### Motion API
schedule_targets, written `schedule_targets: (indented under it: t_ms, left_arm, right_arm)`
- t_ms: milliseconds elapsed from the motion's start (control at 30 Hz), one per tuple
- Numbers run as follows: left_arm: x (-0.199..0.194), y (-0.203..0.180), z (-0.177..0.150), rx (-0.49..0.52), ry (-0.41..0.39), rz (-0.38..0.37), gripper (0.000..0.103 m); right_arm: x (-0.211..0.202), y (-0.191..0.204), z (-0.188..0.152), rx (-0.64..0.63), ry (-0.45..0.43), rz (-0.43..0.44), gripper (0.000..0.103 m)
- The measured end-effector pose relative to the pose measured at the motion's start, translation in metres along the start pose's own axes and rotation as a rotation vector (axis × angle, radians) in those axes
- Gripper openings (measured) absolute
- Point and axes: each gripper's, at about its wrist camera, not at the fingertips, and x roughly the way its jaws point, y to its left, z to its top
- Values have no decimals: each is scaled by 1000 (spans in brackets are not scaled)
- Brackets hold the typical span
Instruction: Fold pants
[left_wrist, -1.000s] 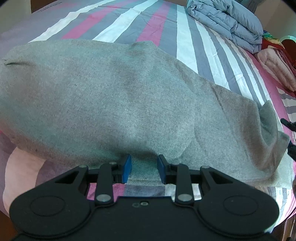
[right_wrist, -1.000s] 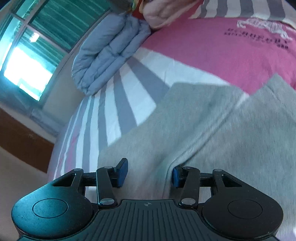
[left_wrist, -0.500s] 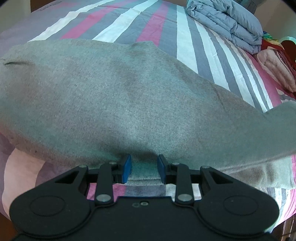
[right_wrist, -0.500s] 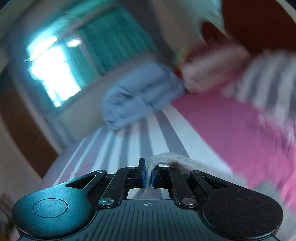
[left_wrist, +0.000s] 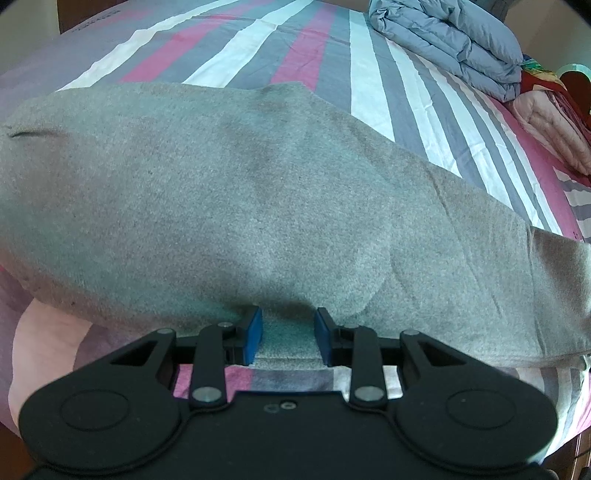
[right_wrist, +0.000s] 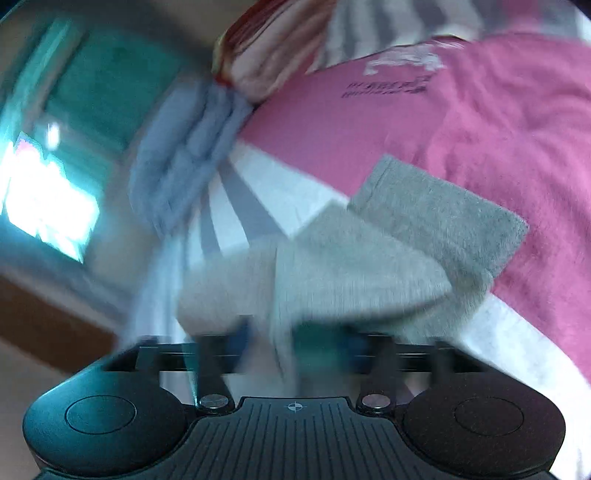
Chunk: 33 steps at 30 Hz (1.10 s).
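— Two sets of fingers on the job; where do the left gripper (left_wrist: 288, 334)'s stand?

— Its blue fingers (left_wrist: 254, 334) are set narrowly apart with the near hem of the grey pants (left_wrist: 258, 206) bunched between them, cloth touching both pads. It is pinching that hem.

— And the pants themselves?

— Spread flat across the striped bed (left_wrist: 369, 81), stretching away ahead of the left fingers and off to both sides of them. One leg runs out to the right of the fingers, its end lying over the bed's edge. A dark slit, perhaps a pocket, shows far to the left.

— The right gripper (right_wrist: 295, 341)?

— Its view is blurred. The fingers there have just been opening and now stand spread; grey cloth lies between and just ahead of them, but the pads do not press on it as far as I can tell. A leg end (right_wrist: 439, 218) with its cuff lies ahead and to the right of those fingers, doubled over the layer beneath.

— Anything else on the bed?

— A folded blue-grey quilt (left_wrist: 447, 40) far ahead and to the right of the left fingers, a pink folded blanket (left_wrist: 554, 129) beside it, and a pink panel with small print (right_wrist: 384, 86) beyond the right fingers.
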Motion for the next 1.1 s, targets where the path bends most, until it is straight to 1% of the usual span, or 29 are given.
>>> schedule_targets:
  t_ms: [67,133,167,200,233,267,300,367,433,467,500,533,600,667,733,800,867,900,933,967,1000,1033,1100]
  left_arm:
    - [0,0,1,0,2,2,23]
    - [0,-1,0,2,1,6,23]
    - [1,-1,0,4,0,8,23]
    - [1,-2,0,6,0,9,23]
    - [1,-2,0,6,-2,10,23]
    - [1,-2,0,7,-3,11,23]
    - [1,-2,0,8,-4,10,23]
    - [2,-1,-1,8,-5,10,23]
    - [2,0,-1,6,-5,11,24]
    - [2,0,-1,6,-5,11,24]
    - [2,0,-1,6,-6,12,24]
    - [2,-1,-2,9,-7,14,24]
    - [3,-3,-2,20,-8,22,24]
    - [3,-4,-2,31,-8,28,24]
    - [3,-2,-2,26,-6,27,24]
    - [3,-2,-2,23,-5,29,24]
    - [3,-3,-2,21,-5,32,24]
    - [3,-3,-1,19,-5,32,25]
    - [3,-3,-1,17,-6,32,26]
    - [3,-2,-1,17,-5,31,26]
    - [3,0,0,16,-4,29,26]
    - [3,-1,0,14,-3,28,26]
    - [3,-1,0,17,-2,29,26]
  right_arm:
    - [2,-1,9,46,-26,11,65]
    - [5,-3,16,79,-57,-29,64]
    - [4,-2,24,89,-60,-48,48]
    - [9,-2,29,95,-48,-68,24]
    - [14,2,33,83,-39,-90,19]
    - [14,8,35,51,-37,-96,19]
    - [15,21,39,-7,-38,-93,15]
    - [8,54,46,-137,-70,-57,14]
    - [-13,92,48,-315,-158,15,7]
    - [-25,104,46,-402,-195,30,7]
    - [-32,105,45,-451,-208,14,6]
    - [-33,96,44,-460,-193,-28,6]
    - [-25,63,36,-485,-130,-172,7]
    - [-11,26,28,-478,-47,-288,7]
    - [-5,3,21,-431,-17,-331,7]
    - [-10,-6,15,-384,-22,-329,7]
    - [-9,-7,17,-352,11,-296,7]
    - [-9,-8,23,-328,41,-273,11]
    - [-11,-11,28,-302,58,-259,17]
    - [-17,-14,29,-270,63,-240,34]
    - [-24,-20,29,-230,63,-217,47]
    - [-32,-22,29,-204,59,-205,50]
    - [-43,-22,30,-171,45,-189,50]
